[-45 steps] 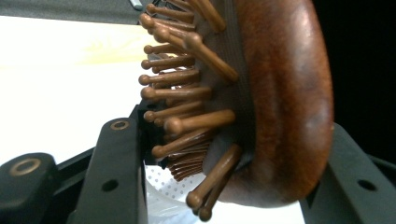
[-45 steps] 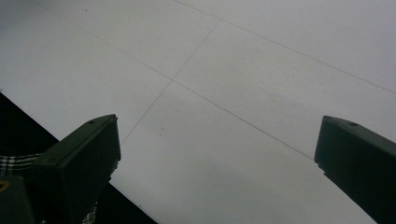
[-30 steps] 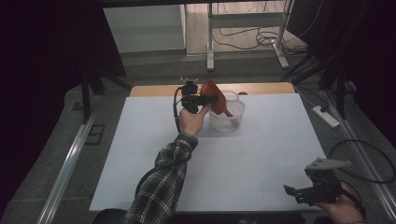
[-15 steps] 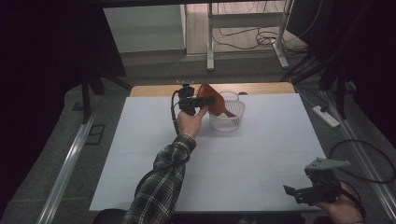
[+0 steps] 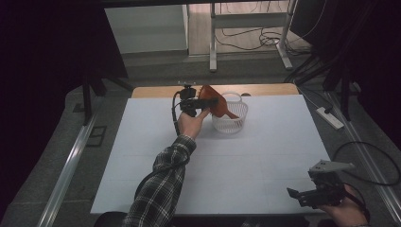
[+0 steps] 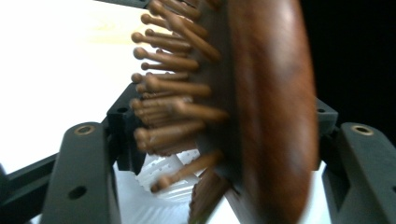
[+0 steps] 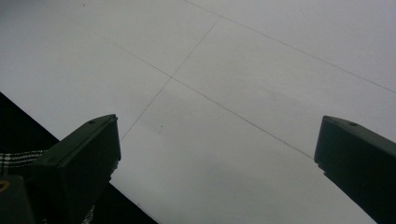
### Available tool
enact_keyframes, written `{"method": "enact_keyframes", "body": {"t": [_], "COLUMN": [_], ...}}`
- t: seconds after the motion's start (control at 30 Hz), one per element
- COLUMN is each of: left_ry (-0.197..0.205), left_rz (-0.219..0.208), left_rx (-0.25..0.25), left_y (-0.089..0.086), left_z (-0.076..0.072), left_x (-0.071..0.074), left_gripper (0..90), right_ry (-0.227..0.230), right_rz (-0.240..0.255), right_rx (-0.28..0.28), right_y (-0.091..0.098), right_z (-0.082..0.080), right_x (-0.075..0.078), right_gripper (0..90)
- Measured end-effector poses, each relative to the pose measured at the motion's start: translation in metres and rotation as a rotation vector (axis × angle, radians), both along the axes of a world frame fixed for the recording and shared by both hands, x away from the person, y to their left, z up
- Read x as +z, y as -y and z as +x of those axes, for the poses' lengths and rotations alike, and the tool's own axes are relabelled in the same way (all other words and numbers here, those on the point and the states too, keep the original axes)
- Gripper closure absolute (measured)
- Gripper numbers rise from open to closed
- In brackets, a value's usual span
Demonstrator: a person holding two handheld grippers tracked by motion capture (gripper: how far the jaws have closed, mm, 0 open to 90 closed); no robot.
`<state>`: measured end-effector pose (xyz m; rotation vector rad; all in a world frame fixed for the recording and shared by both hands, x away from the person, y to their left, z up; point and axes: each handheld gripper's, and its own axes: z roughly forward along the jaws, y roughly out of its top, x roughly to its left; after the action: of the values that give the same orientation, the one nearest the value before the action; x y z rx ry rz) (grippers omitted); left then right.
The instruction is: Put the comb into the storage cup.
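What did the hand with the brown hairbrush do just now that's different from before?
The left gripper has just been opening its jaws, with the wooden hairbrush between them, letting it go. The brush leans into the white basket, tipped a little lower than a second ago. The basket, the table and the right gripper, open near the front corner, stayed put.

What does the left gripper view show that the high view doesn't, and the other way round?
Left gripper view: the wooden pins of the hairbrush, round-tipped and close up, and what looks like a gap between them and one jaw of the left claw. Its jaws have just been opening with the brush between them.
High view: the whole white table, the checked sleeve, and the right claw, open, at the table's near right corner.
Both: the reddish-brown hairbrush over the white basket.
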<state>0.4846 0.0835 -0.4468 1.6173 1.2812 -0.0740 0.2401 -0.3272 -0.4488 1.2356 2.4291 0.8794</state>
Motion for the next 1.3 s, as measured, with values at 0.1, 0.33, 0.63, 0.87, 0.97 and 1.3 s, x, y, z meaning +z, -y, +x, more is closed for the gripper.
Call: {"method": "enact_keyframes", "body": {"t": [0.1, 0.33, 0.63, 0.87, 0.97, 1.3], "left_ry": [0.006, 0.026, 0.059, 0.099, 0.119, 0.162], "left_rz": [0.019, 0.057, 0.091, 0.161, 0.192, 0.269], "left_rx": [-0.006, -0.026, -0.077, -0.124, -0.143, -0.178], "left_y": [-0.001, -0.003, -0.009, -0.012, -0.016, -0.023], "left_z": [0.0, 0.0, 0.0, -0.001, -0.003, -0.009], "left_x": [0.001, 0.003, 0.004, 0.013, 0.016, 0.018], "left_gripper": [30.6, 23.7, 14.9, 12.0, 10.2, 7.9], "right_ry": [0.0, -0.003, -0.003, -0.002, -0.001, 0.007], "right_rz": [-0.001, -0.001, -0.005, -0.004, 0.002, 0.004], "right_rx": [0.001, 0.001, 0.003, 0.003, -0.003, -0.015], "right_y": [0.0, -0.001, -0.001, -0.001, 0.0, 0.001], "right_z": [0.0, 0.0, 0.0, 0.0, 0.0, 0.0], "right_x": [0.0, 0.0, 0.0, 0.0, 0.0, 0.001], "right_gripper": [0.3, 0.3, 0.3, 0.2, 0.1, 0.0]}}
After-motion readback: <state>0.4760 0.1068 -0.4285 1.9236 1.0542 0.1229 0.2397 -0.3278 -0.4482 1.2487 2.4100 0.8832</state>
